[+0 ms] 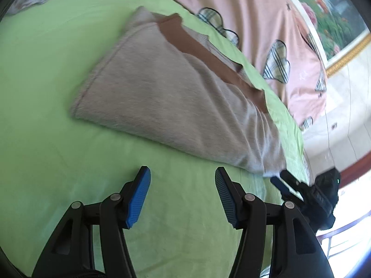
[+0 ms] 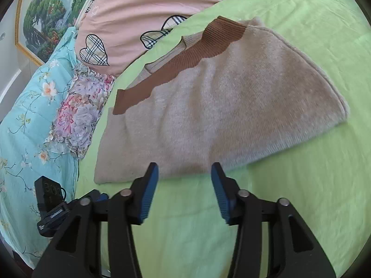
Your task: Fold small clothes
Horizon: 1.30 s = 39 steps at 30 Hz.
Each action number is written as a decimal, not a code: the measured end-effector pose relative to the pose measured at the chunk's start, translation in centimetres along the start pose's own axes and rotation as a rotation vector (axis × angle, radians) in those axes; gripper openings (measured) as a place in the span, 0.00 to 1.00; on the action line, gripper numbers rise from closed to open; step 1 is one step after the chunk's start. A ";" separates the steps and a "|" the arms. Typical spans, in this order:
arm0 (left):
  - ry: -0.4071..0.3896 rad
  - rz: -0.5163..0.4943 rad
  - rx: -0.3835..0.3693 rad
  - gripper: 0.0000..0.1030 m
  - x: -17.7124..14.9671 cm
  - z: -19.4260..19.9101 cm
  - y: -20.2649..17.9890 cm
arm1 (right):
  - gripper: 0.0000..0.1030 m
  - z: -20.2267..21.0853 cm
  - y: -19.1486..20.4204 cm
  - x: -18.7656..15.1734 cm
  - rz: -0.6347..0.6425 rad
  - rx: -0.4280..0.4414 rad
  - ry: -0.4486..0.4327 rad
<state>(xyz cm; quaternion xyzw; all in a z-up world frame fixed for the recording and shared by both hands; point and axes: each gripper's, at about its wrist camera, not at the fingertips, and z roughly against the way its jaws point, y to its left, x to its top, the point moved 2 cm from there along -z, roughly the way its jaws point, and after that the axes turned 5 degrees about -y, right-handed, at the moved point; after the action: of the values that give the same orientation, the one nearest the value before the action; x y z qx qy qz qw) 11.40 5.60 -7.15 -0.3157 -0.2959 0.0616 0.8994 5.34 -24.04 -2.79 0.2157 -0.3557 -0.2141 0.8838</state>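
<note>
Beige knit garment folded, underlayers hidden, edges motion-blurred

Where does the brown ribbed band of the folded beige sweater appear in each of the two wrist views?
Left wrist view: brown ribbed band runs diagonally along the folded beige sweater, upper centre to the right.
Right wrist view: brown ribbed band runs from upper centre down to the left.
Shared landmark: pink quilt with plaid hearts.

Folded garment lies on the sheet; quilt behind it, floral bedding to its left; both grippers, apparently clear of it, in front.
</note>
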 end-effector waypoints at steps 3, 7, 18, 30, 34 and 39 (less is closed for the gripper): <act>-0.007 0.040 -0.003 0.57 0.8 -0.9 0.7 | 0.53 0.4 0.1 -0.1 0.001 0.004 -0.003; -0.045 0.091 -0.016 0.57 2.2 -1.6 1.8 | 0.54 0.5 0.3 -0.2 -0.001 0.011 -0.004; -0.144 0.155 0.028 0.39 6.0 -2.7 4.5 | 0.54 -0.4 1.4 0.4 0.027 0.033 0.008; -0.229 -0.104 0.078 0.06 8.7 -0.7 -1.8 | 0.54 -2.6 0.9 6.3 0.088 0.028 -0.001; -0.203 -0.262 0.005 0.06 8.4 -1.4 -8.4 | 0.54 -3.4 0.5 8.3 0.093 0.048 0.019; -0.128 -0.406 -0.021 0.06 6.5 -6.2 -13.9 | 0.54 -5.3 0.2 10.7 0.036 0.177 0.089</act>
<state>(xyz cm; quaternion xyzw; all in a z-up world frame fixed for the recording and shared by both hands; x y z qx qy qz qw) 19.17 -6.74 0.58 -0.2544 -0.4104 -0.1042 0.8695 16.26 -28.40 -0.45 0.2956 -0.3375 -0.1563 0.8799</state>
